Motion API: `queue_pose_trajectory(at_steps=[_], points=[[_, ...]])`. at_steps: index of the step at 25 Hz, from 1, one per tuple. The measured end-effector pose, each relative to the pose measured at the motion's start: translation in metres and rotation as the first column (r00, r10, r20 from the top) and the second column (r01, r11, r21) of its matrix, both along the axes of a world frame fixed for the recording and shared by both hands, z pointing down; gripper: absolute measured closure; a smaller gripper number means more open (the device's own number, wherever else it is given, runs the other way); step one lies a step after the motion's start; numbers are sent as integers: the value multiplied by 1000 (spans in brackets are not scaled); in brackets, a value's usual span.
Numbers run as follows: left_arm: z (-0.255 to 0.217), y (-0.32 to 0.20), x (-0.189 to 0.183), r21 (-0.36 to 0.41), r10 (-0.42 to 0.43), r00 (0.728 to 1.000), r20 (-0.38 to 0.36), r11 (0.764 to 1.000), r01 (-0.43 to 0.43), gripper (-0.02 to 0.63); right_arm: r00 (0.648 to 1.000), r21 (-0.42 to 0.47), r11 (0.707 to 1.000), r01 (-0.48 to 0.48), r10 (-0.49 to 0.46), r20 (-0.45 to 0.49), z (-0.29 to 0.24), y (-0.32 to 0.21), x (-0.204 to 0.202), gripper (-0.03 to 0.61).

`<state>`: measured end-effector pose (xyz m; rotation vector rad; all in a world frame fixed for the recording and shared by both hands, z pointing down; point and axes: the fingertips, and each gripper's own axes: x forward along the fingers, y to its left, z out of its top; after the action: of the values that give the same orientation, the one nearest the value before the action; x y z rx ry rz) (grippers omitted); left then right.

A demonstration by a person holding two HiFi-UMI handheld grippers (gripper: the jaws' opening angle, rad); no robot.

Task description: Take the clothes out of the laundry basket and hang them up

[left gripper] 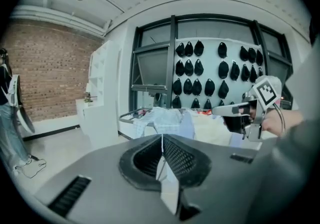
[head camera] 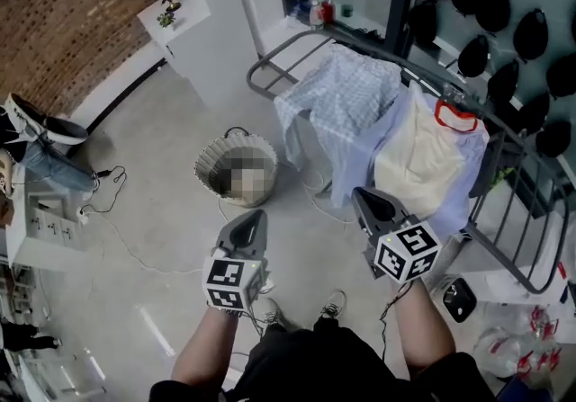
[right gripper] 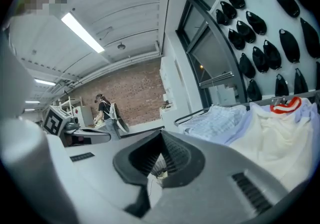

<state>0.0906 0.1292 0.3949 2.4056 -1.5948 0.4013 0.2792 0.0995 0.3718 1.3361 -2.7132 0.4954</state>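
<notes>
The round woven laundry basket [head camera: 236, 168] stands on the floor ahead of me; a mosaic patch hides its inside. To its right a grey drying rack [head camera: 270, 63] carries a checked pale-blue shirt [head camera: 337, 99] and a cream garment [head camera: 423, 153] on a red hanger [head camera: 456, 117]. My left gripper [head camera: 255, 216] is shut and empty, just short of the basket. My right gripper [head camera: 367, 198] is also shut and empty, in front of the hanging clothes. In the left gripper view the jaws [left gripper: 161, 140] meet, with the rack clothes [left gripper: 167, 120] beyond them. The right gripper view shows closed jaws [right gripper: 161, 138] beside the shirts [right gripper: 220, 123].
A white cable [head camera: 117, 238] trails over the floor left of the basket. A person [right gripper: 106, 113] stands far off by the brick wall. Black pods [head camera: 531, 31] cover the wall behind the rack. A black device [head camera: 457, 299] and plastic bags [head camera: 522, 355] lie at lower right.
</notes>
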Motion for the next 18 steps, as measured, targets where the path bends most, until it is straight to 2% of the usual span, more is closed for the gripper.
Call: queue_pose_trajectory(at_steps=[5, 9, 13, 18], points=[[-3, 8, -64, 6, -43, 999, -17, 999, 44, 603, 999, 0, 999, 41, -41, -11, -5, 3, -69, 572], [-9, 8, -97, 18, -23, 999, -37, 1000, 23, 603, 999, 17, 999, 34, -34, -31, -17, 10, -106, 572], [-13, 4, -112, 32, 22, 998, -62, 999, -20, 603, 999, 31, 999, -15, 16, -43, -25, 15, -121, 572], [-12, 1, -105, 34, 96, 991, -96, 995, -93, 603, 993, 32, 994, -103, 104, -56, -28, 27, -114, 573]])
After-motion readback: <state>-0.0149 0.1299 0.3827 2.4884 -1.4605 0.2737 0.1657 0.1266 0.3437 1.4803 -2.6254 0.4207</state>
